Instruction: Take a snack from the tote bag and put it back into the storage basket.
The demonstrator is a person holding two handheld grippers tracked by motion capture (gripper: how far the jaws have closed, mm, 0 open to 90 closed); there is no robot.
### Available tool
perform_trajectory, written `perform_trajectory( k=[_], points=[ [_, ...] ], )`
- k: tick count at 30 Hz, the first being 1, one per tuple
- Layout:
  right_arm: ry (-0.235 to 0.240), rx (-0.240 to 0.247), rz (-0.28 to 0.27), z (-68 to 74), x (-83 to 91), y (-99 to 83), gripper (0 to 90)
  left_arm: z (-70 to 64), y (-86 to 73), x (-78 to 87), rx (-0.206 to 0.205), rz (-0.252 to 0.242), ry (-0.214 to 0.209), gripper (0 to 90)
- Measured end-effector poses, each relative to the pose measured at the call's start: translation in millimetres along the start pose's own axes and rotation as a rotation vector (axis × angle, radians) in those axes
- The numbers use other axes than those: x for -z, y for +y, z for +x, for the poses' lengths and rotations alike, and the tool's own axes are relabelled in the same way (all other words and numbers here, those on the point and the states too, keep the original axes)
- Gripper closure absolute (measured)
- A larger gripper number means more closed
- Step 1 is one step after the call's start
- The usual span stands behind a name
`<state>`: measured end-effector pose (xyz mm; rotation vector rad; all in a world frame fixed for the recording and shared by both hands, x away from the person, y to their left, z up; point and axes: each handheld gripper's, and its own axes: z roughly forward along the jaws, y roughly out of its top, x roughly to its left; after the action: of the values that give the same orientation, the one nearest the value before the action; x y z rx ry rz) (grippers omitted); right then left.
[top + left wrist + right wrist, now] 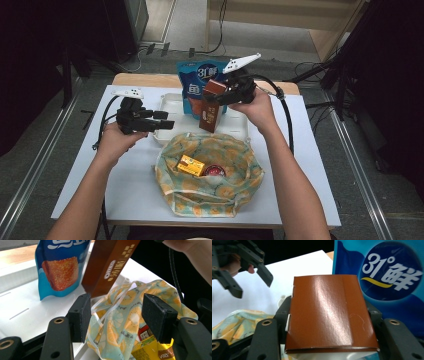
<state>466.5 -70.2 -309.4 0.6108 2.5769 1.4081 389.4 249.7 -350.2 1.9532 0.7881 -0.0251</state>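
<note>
High view: packing of snacks into a drawstring cloth bag (207,175) that lies open on the white table (130,190). The right gripper (220,97) holds a brown biscuit box (212,106) by its upper end, the box hanging clear above the white tray (170,105) and just behind the bag's far rim. In the right gripper view the jaws are closed against the two sides of the box (329,315), with the blue snack packet (387,277) upright behind it. The left gripper (167,120) hovers beside the bag's left far edge; in the left gripper view its jaws stand wide apart and hold nothing, framing the bag's rim and white drawstring (110,312). Already inside the bag lie a yellow box (191,165) and a small round red-and-dark item (215,171). Judged from this arrangement, the task is partly done: two items are packed, the brown box is lifted but not yet lowered in, and the blue packet (197,80) is not yet packed.
</note>
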Motion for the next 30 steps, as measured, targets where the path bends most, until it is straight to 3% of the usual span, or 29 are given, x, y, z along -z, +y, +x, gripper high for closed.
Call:
perform_trajectory(
  k=[7, 17, 23, 30],
  points=[
    [-0.011, 0.022, 0.032, 1.9, -20.6, -4.6, 43.1, 0.6, -0.4, 0.3, 0.002, 0.001, -0.002, 41.2],
    [-0.022, 0.022, 0.025, 3.4, -33.6, -14.0, 43.2, 0.8, -0.7, -1.0, 0.000, 0.007, -0.003, 41.1],
    [-0.018, 0.005, -0.006, 0.1, -30.5, -21.9, 43.2, 0.7, -0.7, -1.1, 0.001, 0.009, -0.001, 41.1],
    [-0.018, 0.000, 0.001, -2.7, -21.5, -28.4, 43.5, 0.4, -0.9, -1.3, 0.000, 0.014, 0.001, 41.1]
  ],
)
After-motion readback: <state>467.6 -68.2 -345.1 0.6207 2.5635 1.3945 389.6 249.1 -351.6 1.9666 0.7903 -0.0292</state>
